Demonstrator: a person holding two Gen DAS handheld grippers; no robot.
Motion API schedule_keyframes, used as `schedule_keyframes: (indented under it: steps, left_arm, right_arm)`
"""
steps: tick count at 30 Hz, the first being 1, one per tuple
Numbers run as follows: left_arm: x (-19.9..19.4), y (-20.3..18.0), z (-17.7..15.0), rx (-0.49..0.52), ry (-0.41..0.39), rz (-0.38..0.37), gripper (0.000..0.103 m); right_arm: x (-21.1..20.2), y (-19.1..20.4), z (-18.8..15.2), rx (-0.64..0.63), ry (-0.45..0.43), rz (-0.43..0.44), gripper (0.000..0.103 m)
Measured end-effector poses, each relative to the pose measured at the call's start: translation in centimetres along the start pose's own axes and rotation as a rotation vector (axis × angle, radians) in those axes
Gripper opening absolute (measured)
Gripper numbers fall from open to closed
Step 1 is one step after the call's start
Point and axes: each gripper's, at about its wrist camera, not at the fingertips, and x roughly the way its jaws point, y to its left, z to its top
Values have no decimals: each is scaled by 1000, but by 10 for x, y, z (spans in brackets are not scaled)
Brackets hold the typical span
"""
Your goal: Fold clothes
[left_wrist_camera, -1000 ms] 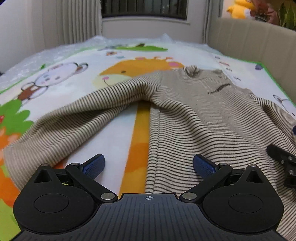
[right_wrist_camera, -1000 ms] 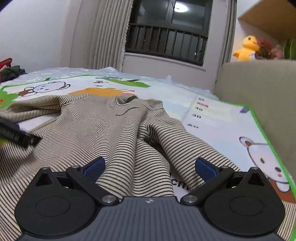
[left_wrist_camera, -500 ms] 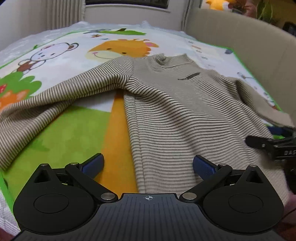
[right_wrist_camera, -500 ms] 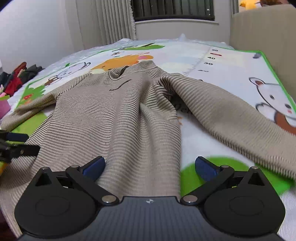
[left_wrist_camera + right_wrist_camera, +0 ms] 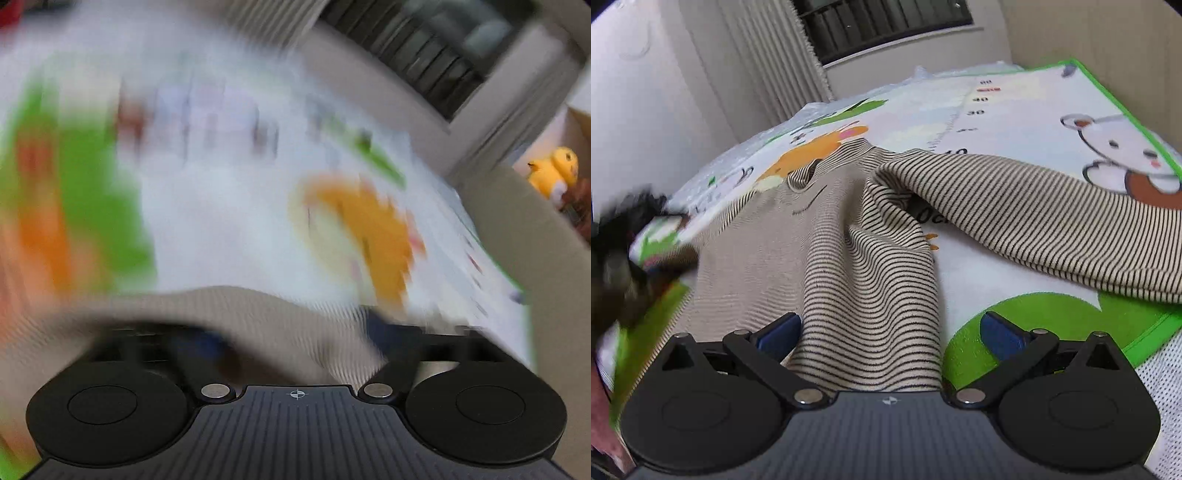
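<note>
The right tongs [image 5: 888,338] stand wide open, blue pads either side of the hem of the striped sweater [image 5: 864,266] without pressing it. The sweater lies on the play mat [image 5: 1027,122], long axis running away from the camera, collar at the far end towards the window [image 5: 886,26]; one sleeve stretches out to the right. The left tongs [image 5: 295,336] have just been closing, a bunch of striped cloth between them; blur hides whether the pads pinch it. A yellow toy [image 5: 554,170] sits far right.
</note>
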Motion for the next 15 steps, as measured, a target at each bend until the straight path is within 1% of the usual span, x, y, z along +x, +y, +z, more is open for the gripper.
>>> schedule_keyframes:
  steps: [1,2,3,4,5,6,8,9,10,11,12,13,14,15]
  left_arm:
    - [-5,-4,12,48,-57,29,59]
    - [-7,-2,19,49,-69,48,60]
    - [-6,2,24,29,-56,65,61]
    - [-5,7,24,15,-43,91,68]
    - [-3,11,20,8,-30,124,78]
    - [-2,14,12,1,-11,134,82]
    - [-2,20,-11,-13,36,112,91]
    - [-3,23,-22,-31,60,79,92]
    - [-6,24,-34,-62,82,23,95]
    - [-8,24,-47,-95,97,-39,95]
    - [-10,22,-59,-117,105,-97,96]
    - [-12,17,-69,-122,106,-143,97]
    - [-13,10,-78,-116,102,-184,98]
    - [-11,1,-85,-100,93,-213,99]
  right_arm:
    - [0,4,-3,-23,-7,-17,103]
    - [1,7,-4,-37,-14,-31,103]
    - [2,9,-6,-49,-20,-44,103]
    - [3,11,-8,-61,-26,-58,103]
    - [3,12,-8,-64,-28,-63,103]
    - [3,11,-8,-62,-28,-63,103]
    - [-1,9,-4,-58,-22,-56,101]
    - [-6,8,-2,-53,-19,-52,91]
    - [-13,3,2,-36,-18,-35,76]
    - [-22,-4,5,-8,-26,-10,66]
    - [-33,-13,9,17,-50,-29,48]
    - [-45,-23,13,38,-82,-75,45]
    - [-56,-34,17,58,-119,-156,45]
    - [-66,-47,21,77,-161,-259,45]
